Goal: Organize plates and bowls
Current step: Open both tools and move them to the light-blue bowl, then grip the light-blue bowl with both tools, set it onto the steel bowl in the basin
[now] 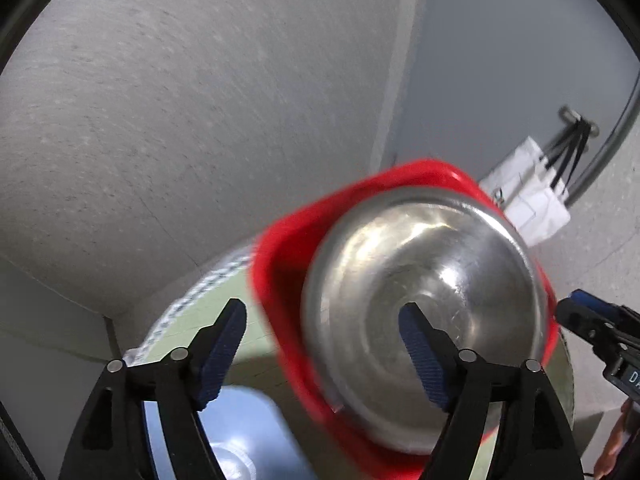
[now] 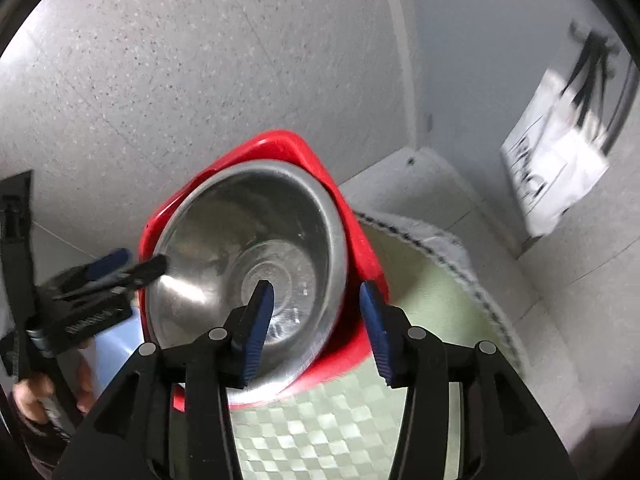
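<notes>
A steel bowl (image 1: 424,312) sits inside a red square bowl (image 1: 288,264) on a green checked mat. In the left wrist view my left gripper (image 1: 322,354) is open, one finger over the steel bowl, the other left of the red rim. In the right wrist view my right gripper (image 2: 318,332) is open and straddles the near right rims of the steel bowl (image 2: 248,256) and the red bowl (image 2: 360,240), without visible contact. The left gripper (image 2: 136,266) shows there at the bowl's left rim. The right gripper (image 1: 576,312) shows at the left view's right edge.
The green checked mat (image 2: 340,420) has a fringed edge and lies on a grey speckled floor. A pale blue container (image 1: 256,440) with something shiny inside sits near the left gripper. A white bag (image 2: 556,160) hangs at the right by a grey wall.
</notes>
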`<action>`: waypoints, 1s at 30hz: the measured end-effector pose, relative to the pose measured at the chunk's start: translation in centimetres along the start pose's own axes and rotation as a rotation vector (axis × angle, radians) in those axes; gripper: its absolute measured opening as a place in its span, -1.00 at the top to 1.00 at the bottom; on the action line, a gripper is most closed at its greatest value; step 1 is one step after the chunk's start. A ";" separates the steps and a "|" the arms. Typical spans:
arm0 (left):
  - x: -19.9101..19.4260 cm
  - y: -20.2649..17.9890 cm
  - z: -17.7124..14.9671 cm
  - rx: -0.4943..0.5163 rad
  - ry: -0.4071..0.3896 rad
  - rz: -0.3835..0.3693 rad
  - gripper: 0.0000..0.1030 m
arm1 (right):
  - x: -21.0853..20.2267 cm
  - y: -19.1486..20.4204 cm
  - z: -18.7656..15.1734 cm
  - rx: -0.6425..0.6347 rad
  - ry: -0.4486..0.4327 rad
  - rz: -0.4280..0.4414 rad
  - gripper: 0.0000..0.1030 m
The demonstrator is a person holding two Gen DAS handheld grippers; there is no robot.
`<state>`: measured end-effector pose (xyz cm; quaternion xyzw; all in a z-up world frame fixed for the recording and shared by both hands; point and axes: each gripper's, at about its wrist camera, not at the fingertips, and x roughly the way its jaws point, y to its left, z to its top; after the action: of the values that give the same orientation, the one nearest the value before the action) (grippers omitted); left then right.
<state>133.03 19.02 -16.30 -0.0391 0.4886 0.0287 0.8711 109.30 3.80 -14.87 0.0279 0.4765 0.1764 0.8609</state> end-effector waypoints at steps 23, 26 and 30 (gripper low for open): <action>-1.8 13.1 -18.2 -0.192 0.084 0.100 -0.35 | 3.8 19.0 -14.0 -0.397 0.151 0.026 -0.24; -0.4 13.0 -19.0 -0.198 0.124 0.065 0.16 | 5.2 19.4 -14.2 -0.410 0.174 0.020 -0.15; -1.0 13.7 -18.8 -0.186 0.141 0.011 0.58 | 7.1 19.0 -14.1 -0.362 0.244 0.086 0.53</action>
<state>115.34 30.80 -25.80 -0.1192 0.5443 0.0758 0.8269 95.71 22.25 -24.19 -0.1282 0.5363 0.2976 0.7794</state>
